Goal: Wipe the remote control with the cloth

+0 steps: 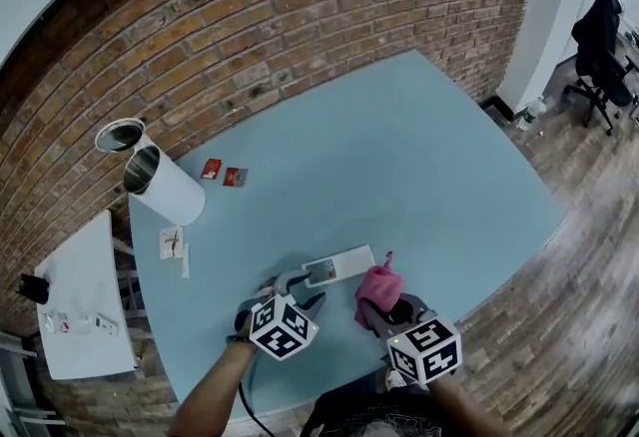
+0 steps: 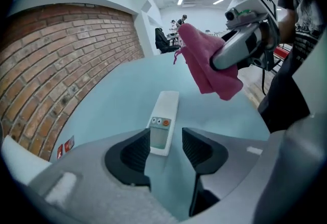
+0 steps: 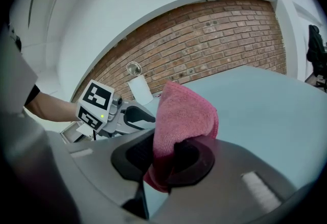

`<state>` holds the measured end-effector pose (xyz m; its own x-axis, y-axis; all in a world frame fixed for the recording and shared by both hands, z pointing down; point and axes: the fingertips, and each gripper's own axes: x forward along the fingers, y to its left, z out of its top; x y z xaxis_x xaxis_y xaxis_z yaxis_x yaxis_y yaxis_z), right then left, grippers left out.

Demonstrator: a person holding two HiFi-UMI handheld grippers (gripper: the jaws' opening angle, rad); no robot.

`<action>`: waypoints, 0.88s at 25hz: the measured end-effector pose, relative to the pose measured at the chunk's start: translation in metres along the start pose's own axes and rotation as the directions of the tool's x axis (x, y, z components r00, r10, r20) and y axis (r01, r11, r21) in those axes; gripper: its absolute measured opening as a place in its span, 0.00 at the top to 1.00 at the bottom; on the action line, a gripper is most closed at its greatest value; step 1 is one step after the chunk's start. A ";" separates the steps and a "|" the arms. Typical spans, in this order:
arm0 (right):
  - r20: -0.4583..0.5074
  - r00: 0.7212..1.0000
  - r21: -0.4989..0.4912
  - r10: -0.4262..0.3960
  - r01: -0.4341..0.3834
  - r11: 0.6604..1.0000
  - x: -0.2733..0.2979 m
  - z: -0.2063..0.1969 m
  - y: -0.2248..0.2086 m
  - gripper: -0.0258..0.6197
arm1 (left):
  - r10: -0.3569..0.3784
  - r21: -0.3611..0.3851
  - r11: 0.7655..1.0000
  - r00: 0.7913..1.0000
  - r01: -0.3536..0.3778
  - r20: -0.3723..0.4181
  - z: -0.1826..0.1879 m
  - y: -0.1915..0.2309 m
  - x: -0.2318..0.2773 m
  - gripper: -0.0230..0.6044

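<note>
Presently, left jaws: held apart with nothing gripped. The near end of the remote control [image 2: 163, 120] is seen lying between the pads of the left gripper [image 2: 166, 149], and no pad is pressed on it.
Right jaws: closed on the pink cloth [image 3: 179, 115], which is pinched low in the right gripper [image 3: 163, 159] and bunched up above the pads.
Remote control: laid flat on the blue table [image 1: 399, 156], screen and buttons up, just beyond the left gripper and just left of the cloth in the head view.
Cloth to remote: kept apart — the cloth is held up off the table beside the remote, and no contact is shown.
Further out: two white tubes [image 1: 160, 181] and two small red cards [image 1: 223, 172] are seen near the brick wall, well apart from the work.
Done so far: the cloth is in hand and near the remote; whether any wiping has been made cannot be told.
Left to do: judged to be the wiping itself — with the remote probably to be steadied first by the left gripper.
</note>
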<state>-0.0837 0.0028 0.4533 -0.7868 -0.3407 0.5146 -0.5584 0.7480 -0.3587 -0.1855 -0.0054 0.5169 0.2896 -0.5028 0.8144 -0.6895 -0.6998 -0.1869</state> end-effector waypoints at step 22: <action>-0.087 0.995 -0.005 0.056 -0.056 0.998 0.077 0.021 0.008 0.85 | -0.342 0.141 0.927 0.938 0.347 -0.061 -0.013 0.002 0.052 0.49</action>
<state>-0.1545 -0.0294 0.4736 -0.7910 -0.2479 0.5594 -0.5120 0.7688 -0.3833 -0.1810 -0.0263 0.5658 0.4668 -0.2018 0.8610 -0.4453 -0.8948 0.0317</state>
